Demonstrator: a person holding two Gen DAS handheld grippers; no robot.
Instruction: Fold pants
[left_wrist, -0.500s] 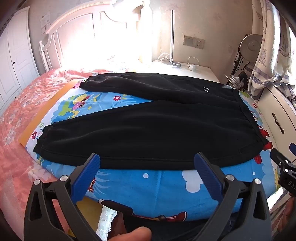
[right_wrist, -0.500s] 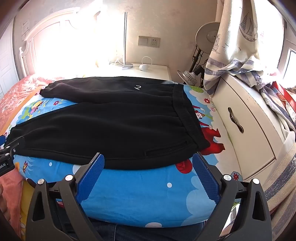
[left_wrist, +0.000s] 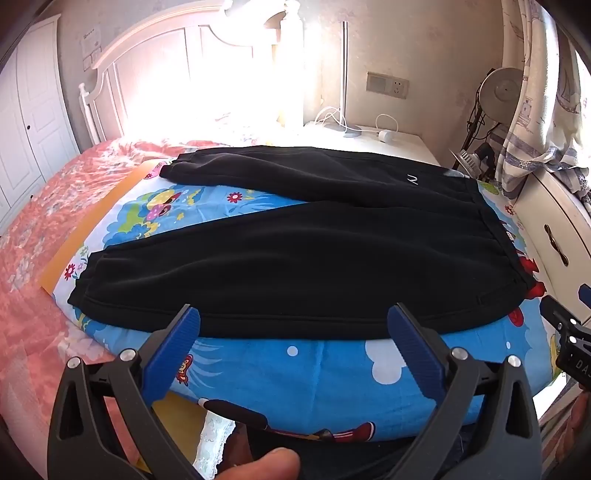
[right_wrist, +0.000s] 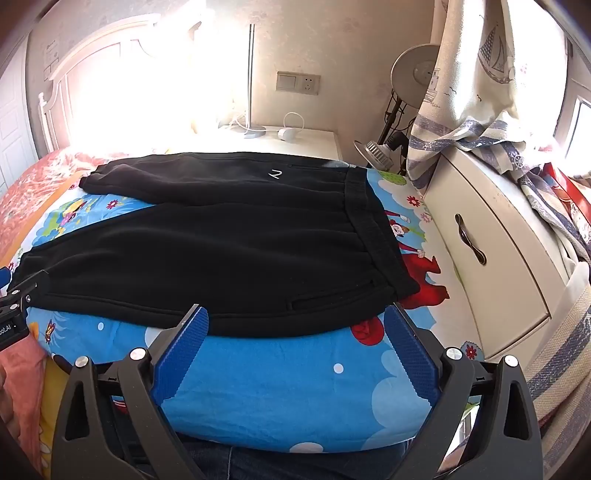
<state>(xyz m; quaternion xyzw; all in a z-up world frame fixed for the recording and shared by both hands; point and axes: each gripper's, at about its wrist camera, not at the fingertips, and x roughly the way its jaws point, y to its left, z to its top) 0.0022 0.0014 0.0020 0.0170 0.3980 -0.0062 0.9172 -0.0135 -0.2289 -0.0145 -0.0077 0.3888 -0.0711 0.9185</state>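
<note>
Left gripper (left_wrist: 293, 319) nearer | black pants (left_wrist: 295, 254) flat, legs splayed

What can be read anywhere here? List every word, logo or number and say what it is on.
"DAS", cut off by the frame edge: white letters on the black body of the right gripper, seen from the left camera.
"oot.AI", its start cut off: on the left gripper, seen from the right camera.
A white mark like an "N" or "Z": logo on the black pants.
Paper notice on the wall by the headboard: too small and blurred to read.
</note>
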